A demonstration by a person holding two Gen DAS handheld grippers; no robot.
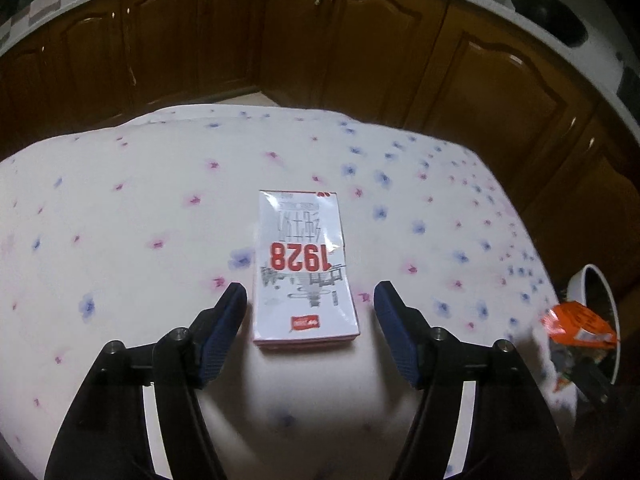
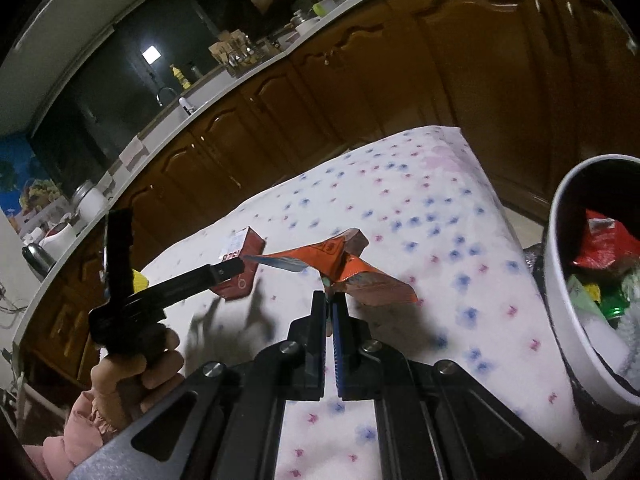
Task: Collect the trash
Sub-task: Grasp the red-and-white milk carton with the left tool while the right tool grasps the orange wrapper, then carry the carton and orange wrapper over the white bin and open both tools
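A flat white milk carton (image 1: pixel 304 264) with red "1928" print lies on the flowered tablecloth (image 1: pixel 120 220). My left gripper (image 1: pixel 310 288) is open, its fingers on either side of the carton's near end, with a gap on each side. In the right wrist view the same carton (image 2: pixel 240 268) shows its red side, and a hand (image 2: pixel 136 364) holds the left gripper by it. My right gripper (image 2: pixel 330 296) is shut on a crumpled orange snack wrapper (image 2: pixel 360 272), which it holds above the cloth. That wrapper (image 1: pixel 576 324) also shows at the right edge of the left wrist view.
A white round bin (image 2: pixel 560 280) holding several coloured wrappers stands off the table's right side; its rim (image 1: pixel 600 292) shows in the left wrist view too. Brown kitchen cabinets (image 1: pixel 320 40) under a pale counter run behind the table. A pink sleeve (image 2: pixel 76 432) is at lower left.
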